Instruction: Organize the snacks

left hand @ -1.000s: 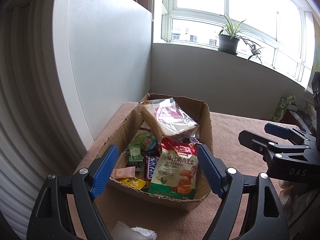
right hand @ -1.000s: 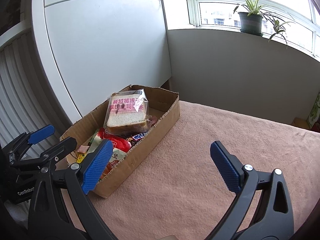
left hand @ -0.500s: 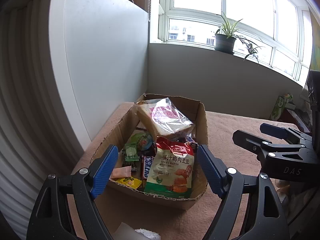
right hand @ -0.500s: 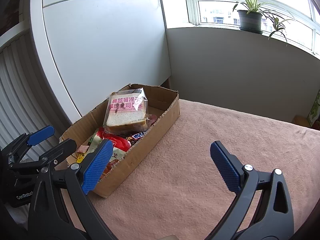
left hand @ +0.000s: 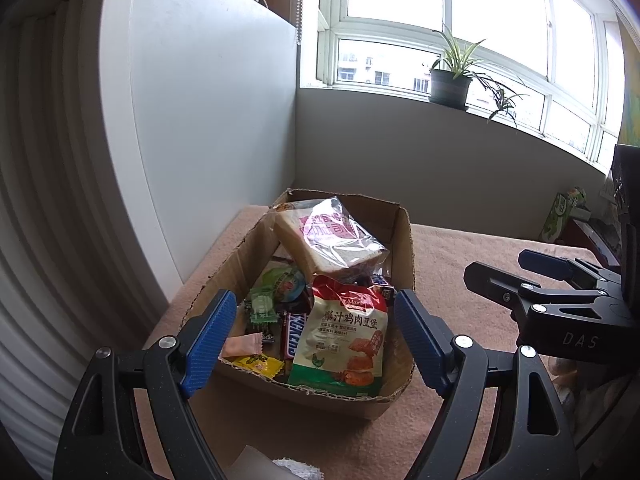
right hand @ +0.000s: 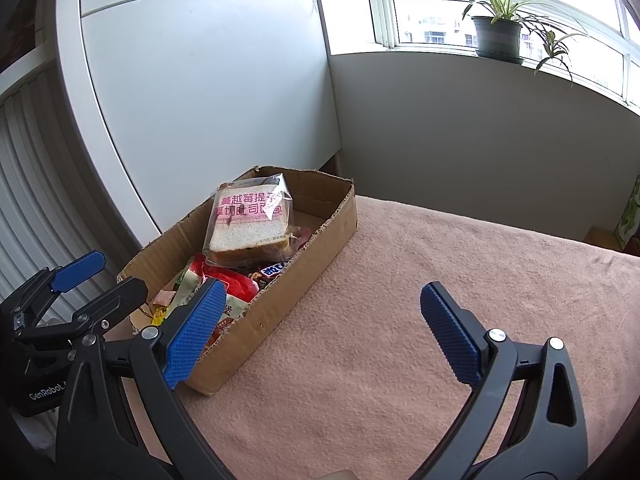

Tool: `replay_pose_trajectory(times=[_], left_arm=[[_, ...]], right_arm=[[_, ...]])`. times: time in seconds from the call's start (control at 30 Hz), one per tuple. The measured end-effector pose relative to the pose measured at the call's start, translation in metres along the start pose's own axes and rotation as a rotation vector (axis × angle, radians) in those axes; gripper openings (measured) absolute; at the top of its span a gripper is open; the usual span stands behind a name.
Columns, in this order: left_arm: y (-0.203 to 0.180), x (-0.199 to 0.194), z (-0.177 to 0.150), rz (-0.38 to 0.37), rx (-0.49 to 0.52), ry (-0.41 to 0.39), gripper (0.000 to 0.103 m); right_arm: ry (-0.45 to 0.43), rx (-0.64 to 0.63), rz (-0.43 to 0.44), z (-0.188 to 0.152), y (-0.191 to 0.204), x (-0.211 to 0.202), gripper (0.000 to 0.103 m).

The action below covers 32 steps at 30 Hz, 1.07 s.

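**Snack carton on bench, both tongs apart and empty**

A cardboard box point(left hand: 402, 264) stands on the bench point(right hand: 400, 320), which is covered in pink-beige cloth; it occupies the centre of the left wrist view and the left-centre of the right wrist view. The box is open-topped and full.

Contents: a wrapped slice of toast bread point(left hand: 332, 240) with pink lettering lies tilted on top toward the far end. A green, white and red snack pouch point(left hand: 344, 344) leans at the near right. Beside it, left, a Snickers bar point(left hand: 292, 336), a green candy point(left hand: 262, 308), a pink candy point(left hand: 242, 346) and a yellow candy point(left hand: 258, 362) at the near wall. A round green-lidded cup point(left hand: 282, 280) sits mid-box.

The left tongs point(left hand: 310, 340) are held wide apart in the lower frame, straddling the near end of the box in view, nothing gripped. The right tongs point(right hand: 324, 328) stand apart over bare cloth just right of the box, empty.

A potted plant point(right hand: 498, 34) stands on the windowsill, upper right.
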<state>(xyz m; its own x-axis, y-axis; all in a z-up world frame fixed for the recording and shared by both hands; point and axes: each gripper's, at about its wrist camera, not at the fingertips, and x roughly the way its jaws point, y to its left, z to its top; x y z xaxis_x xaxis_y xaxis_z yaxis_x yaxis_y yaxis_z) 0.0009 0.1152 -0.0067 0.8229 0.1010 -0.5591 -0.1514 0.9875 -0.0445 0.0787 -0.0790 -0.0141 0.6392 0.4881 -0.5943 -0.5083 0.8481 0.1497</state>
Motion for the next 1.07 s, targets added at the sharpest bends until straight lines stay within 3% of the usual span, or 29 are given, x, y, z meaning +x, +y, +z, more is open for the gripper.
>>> replay_pose_trajectory(times=[1.07], left_arm=[[-0.0033, -0.0042, -0.0015, 0.009, 0.005, -0.011, 0.082]], right_arm=[[0.012, 0.016, -0.005, -0.0031, -0.0022, 0.0033, 0.1]])
